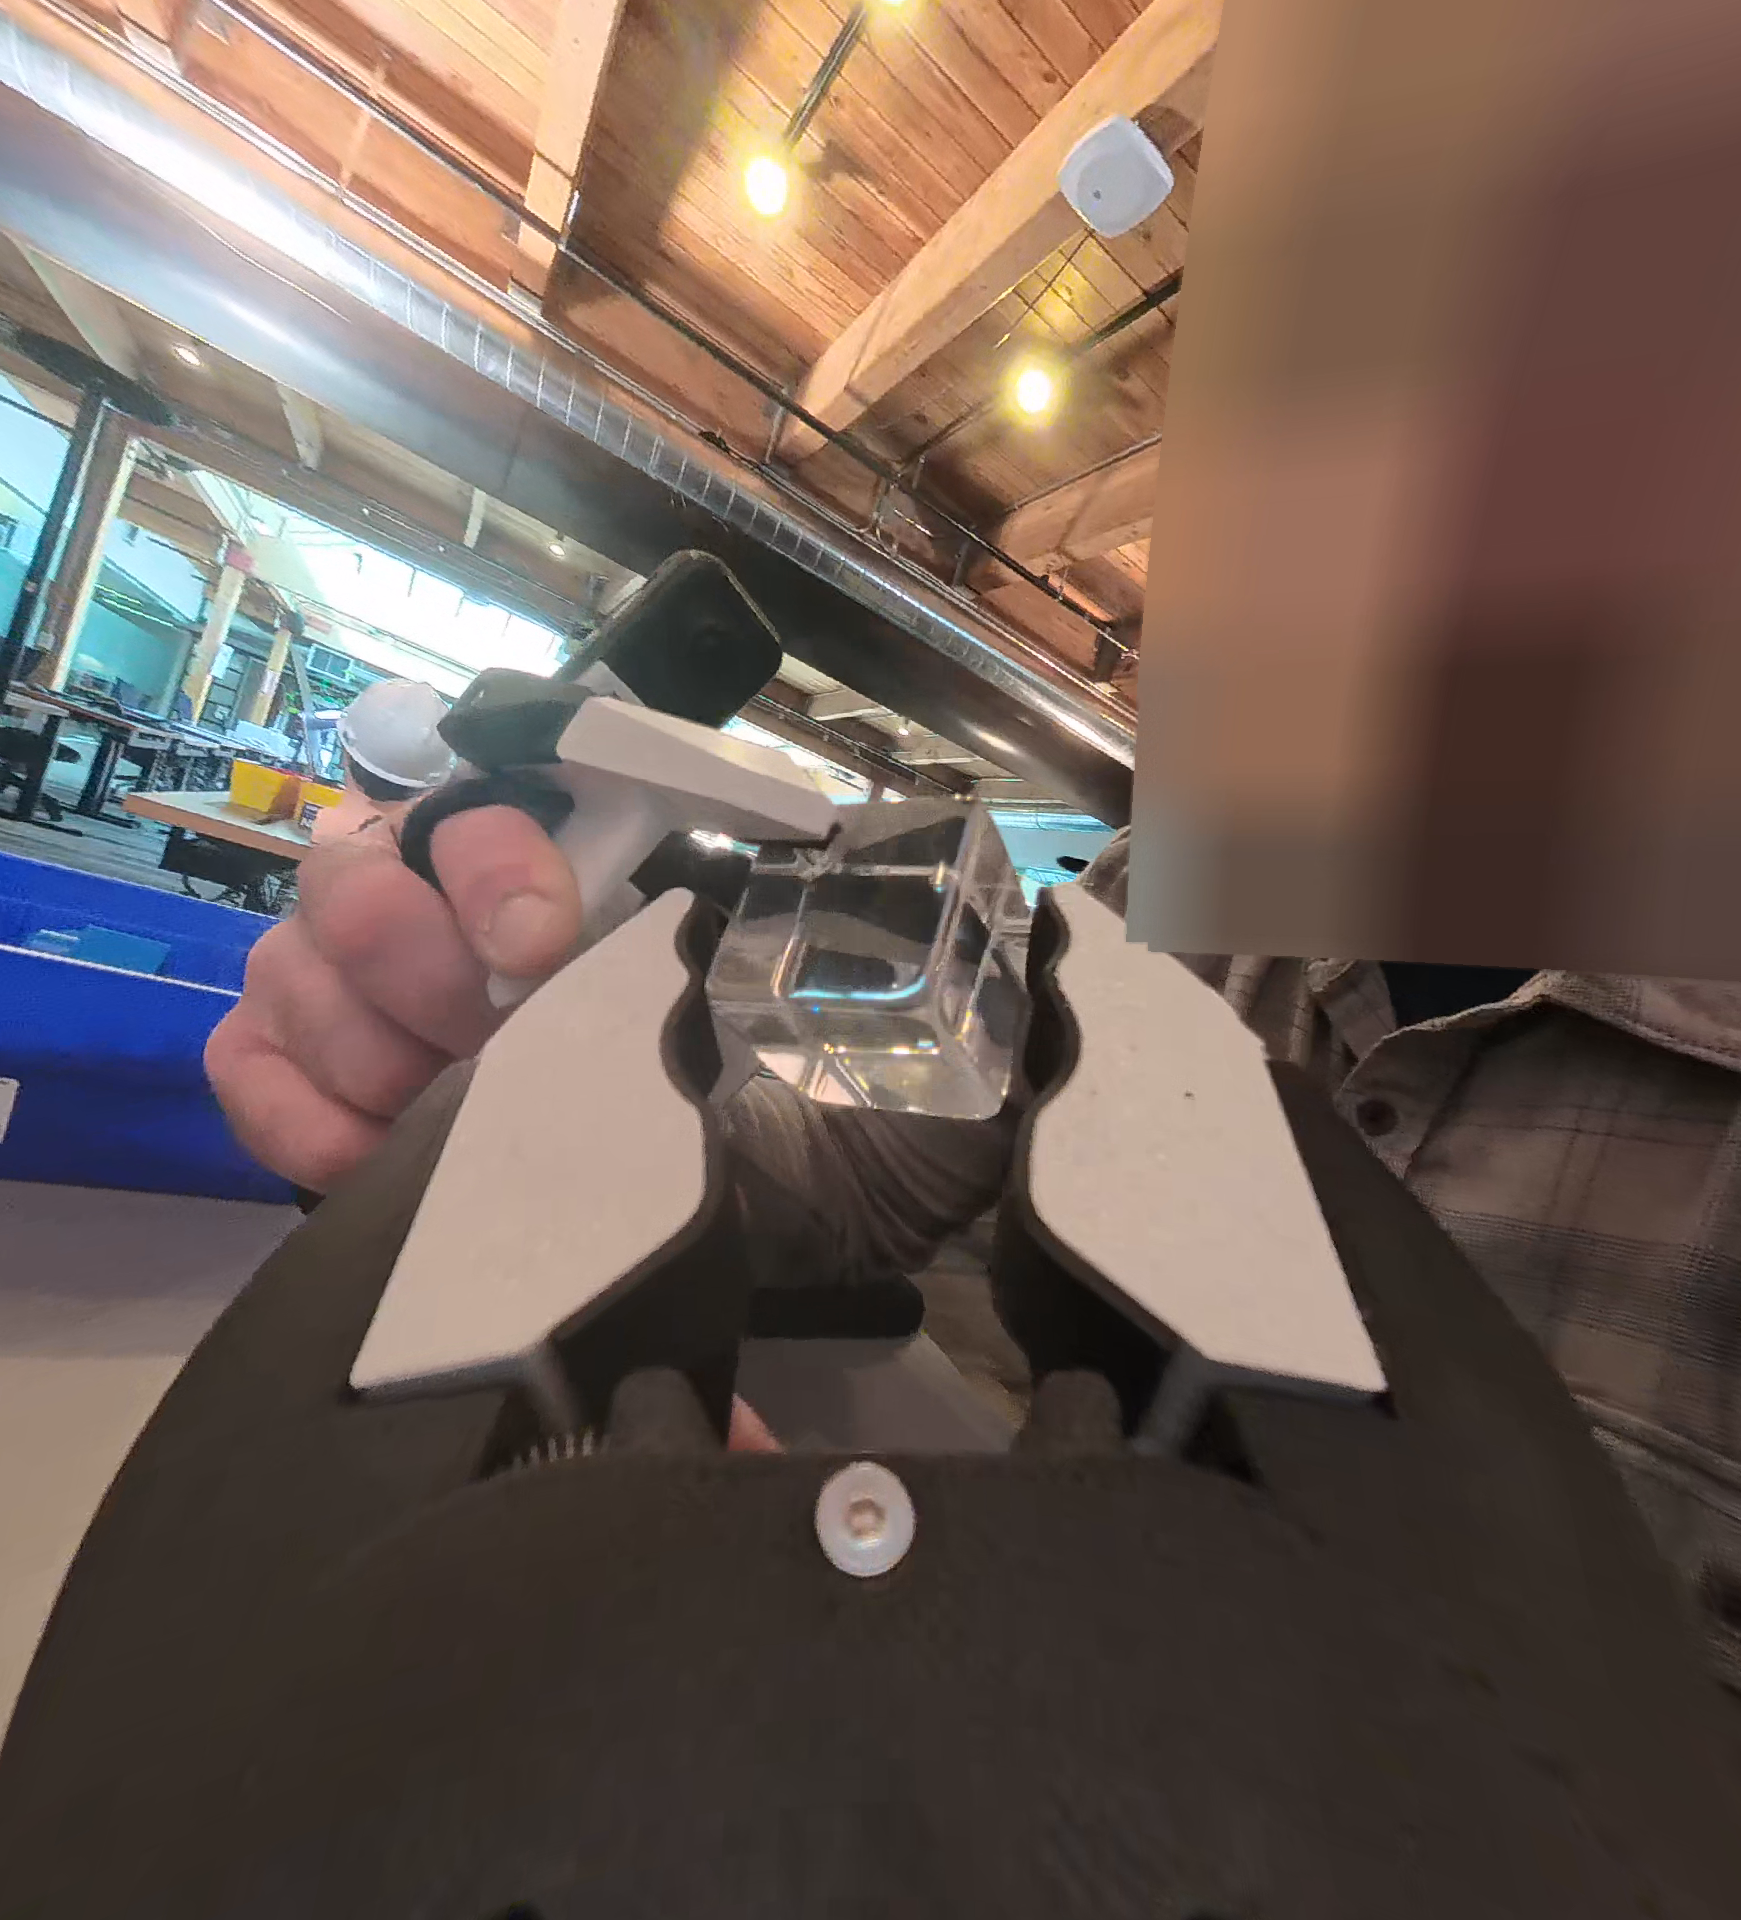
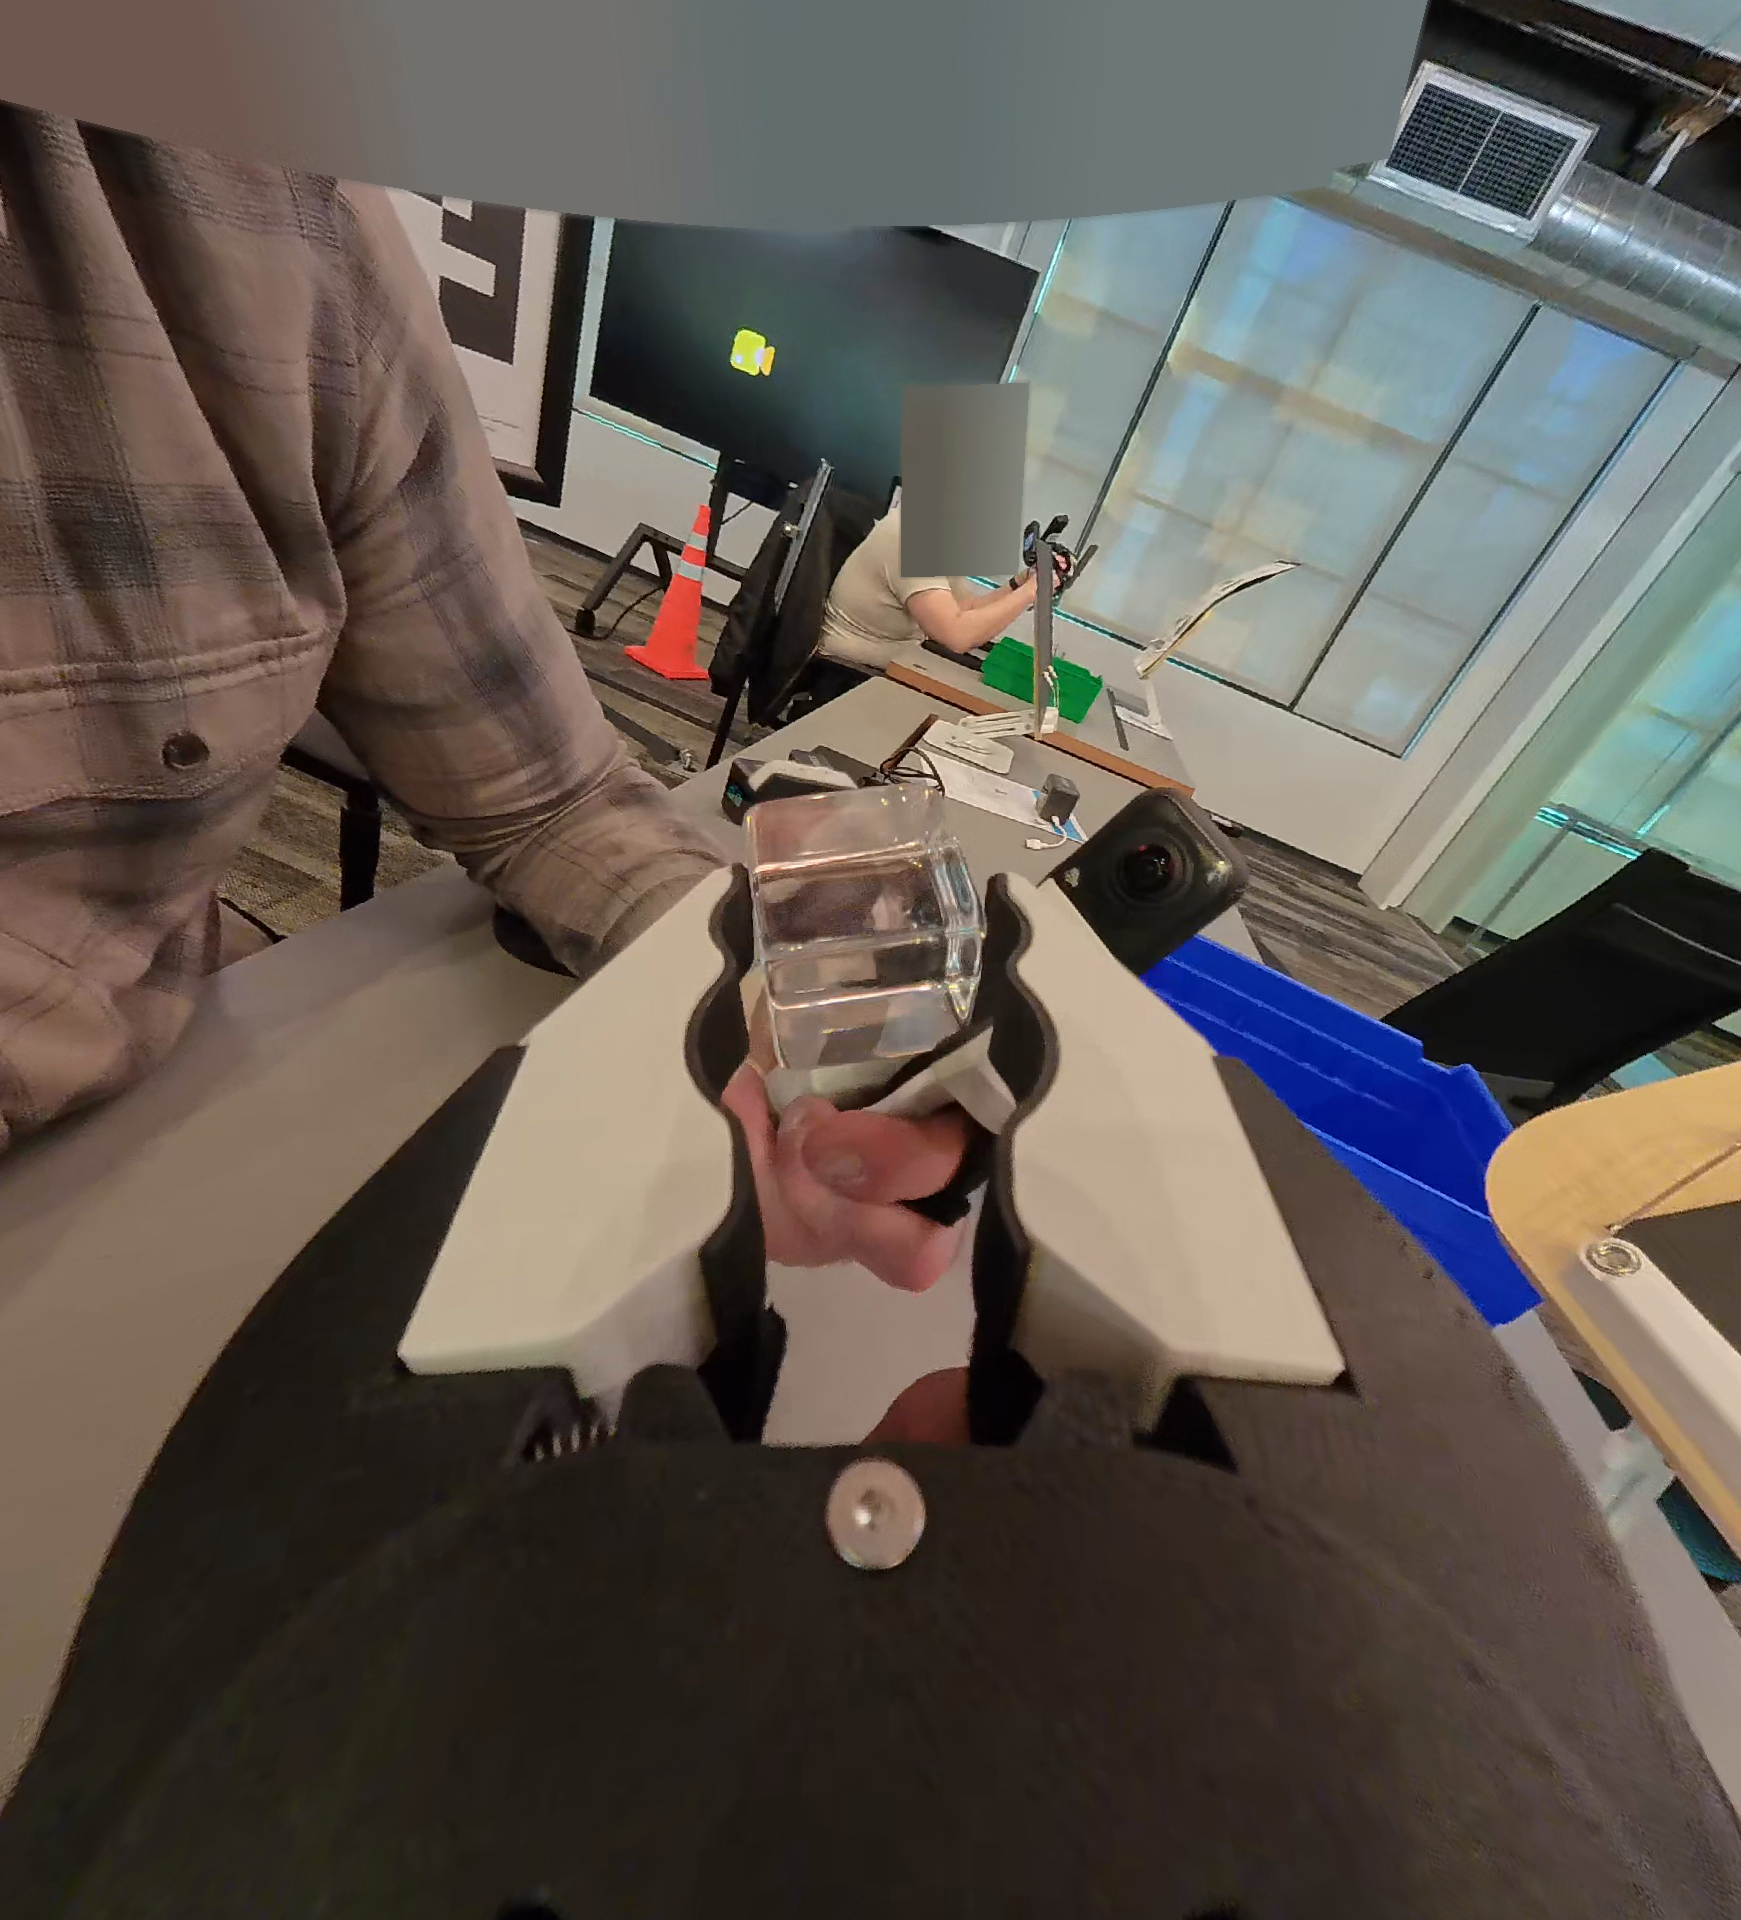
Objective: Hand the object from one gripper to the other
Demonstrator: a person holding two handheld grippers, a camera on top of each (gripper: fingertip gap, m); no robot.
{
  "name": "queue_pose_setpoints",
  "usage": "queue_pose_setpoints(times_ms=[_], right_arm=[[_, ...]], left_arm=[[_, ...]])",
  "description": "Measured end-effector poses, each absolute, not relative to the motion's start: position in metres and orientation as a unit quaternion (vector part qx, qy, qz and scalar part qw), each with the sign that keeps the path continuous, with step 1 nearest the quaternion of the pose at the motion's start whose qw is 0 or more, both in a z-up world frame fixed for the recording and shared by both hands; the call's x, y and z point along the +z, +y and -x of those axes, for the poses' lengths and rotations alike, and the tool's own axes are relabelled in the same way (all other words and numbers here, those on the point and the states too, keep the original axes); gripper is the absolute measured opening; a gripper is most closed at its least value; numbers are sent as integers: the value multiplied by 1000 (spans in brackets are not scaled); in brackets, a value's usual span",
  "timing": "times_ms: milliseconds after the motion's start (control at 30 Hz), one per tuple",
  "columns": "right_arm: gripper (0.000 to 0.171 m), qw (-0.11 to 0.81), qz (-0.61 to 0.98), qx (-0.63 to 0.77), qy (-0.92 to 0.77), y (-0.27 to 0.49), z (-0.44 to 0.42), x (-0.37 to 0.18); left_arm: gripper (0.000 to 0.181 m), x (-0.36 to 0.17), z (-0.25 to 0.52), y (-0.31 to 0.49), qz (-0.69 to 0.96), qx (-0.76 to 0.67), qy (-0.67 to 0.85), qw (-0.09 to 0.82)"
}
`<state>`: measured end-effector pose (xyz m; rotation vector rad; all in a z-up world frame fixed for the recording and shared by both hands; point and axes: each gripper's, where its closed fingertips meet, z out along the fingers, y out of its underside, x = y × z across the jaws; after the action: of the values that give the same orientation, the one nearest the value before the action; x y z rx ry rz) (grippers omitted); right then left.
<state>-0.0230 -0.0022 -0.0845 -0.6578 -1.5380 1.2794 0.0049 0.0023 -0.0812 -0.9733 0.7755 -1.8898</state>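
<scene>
Plastic, black and rounded, fills the bottom of both wrist views: the gripper bodies, each with two white fingers reaching forward. The left gripper (image 1: 866, 914) has its dark wavy pads against the two opposite sides of a clear cube (image 1: 876, 997), pinching it in mid-air above the table (image 1: 35, 1403). The right gripper (image 2: 871, 904) pinches the same cube from the other side, its pads set on a different pair of faces; in the left wrist view one of its white fingers lies across the cube's top edge. Both grippers hold it together, and it touches nothing else.

Just behind the cube, each view shows the hand that works the opposite tool: the right hand (image 1: 367, 997) with a finger through a black loop, and the left hand (image 2: 845, 1195) seen between the right gripper's fingers. The left gripper's round-lensed camera (image 2: 1146, 883) sits just right of the cube.

Beyond these are the person's plaid shirt (image 1: 1572, 1195) and a blue bin (image 1: 66, 997) on the table. Farther off stand an orange cone (image 2: 679, 603), a seated person (image 2: 887, 603) at a desk with a green bin (image 2: 1037, 675), a dark monitor (image 2: 804, 343), and a white hard hat (image 1: 393, 743). A wooden ceiling (image 1: 741, 312) with lamps spans overhead.
</scene>
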Motion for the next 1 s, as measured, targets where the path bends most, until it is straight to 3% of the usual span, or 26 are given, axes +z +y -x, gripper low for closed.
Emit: queue_pose_setpoints(times_ms=[667,1000], right_arm=[[43,553,312,455,-624,30,30,-90],[46,565,375,421,-602,60,35,-97]], left_arm=[[50,-79,8,35,428,-717,257,487],[50,-86,19,65,506,-573,271,584]])
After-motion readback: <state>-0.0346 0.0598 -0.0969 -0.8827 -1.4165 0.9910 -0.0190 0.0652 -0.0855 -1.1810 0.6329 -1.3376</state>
